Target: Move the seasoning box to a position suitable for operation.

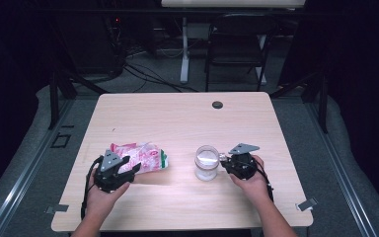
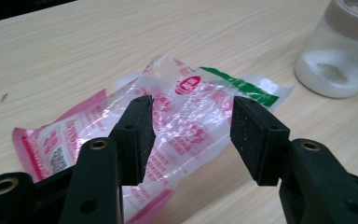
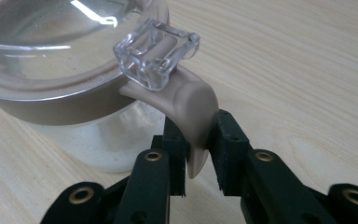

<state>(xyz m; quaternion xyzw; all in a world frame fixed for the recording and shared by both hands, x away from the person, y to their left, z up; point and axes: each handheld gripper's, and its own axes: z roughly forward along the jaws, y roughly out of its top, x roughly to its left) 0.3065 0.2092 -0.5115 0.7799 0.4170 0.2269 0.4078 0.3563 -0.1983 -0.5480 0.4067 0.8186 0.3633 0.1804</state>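
My left gripper [image 1: 123,170] sits near the left side of the table [image 1: 177,118], with its jaws spread apart over a crinkled plastic bag [image 1: 140,157]. Along that gripper's own jaws I see the bag [image 2: 168,116] lying flat on the wood, clear film with pink print and a green stripe at its far end. The two black pads stand on either side of its middle, well separated. I cannot tell whether the left pad brushes the film; the right one stands off it. Nothing is pinched there.

My right gripper [image 1: 225,163] is on the right side of the table, pointing left at a clear jar [image 1: 207,163] that stands upright, with white powder in its bottom. In the right gripper view the jar [image 3: 51,56] has a tan band round its rim, a clear lid with a square clear tab, and a curved tan handle [image 3: 193,112] hanging down from the band. My jaws sit close on either side of that handle's lower end. The left pad lies against it; on the right I see a thin gap, so I cannot call it a firm clamp.

The bag and the jar are apart, bag left, jar right.
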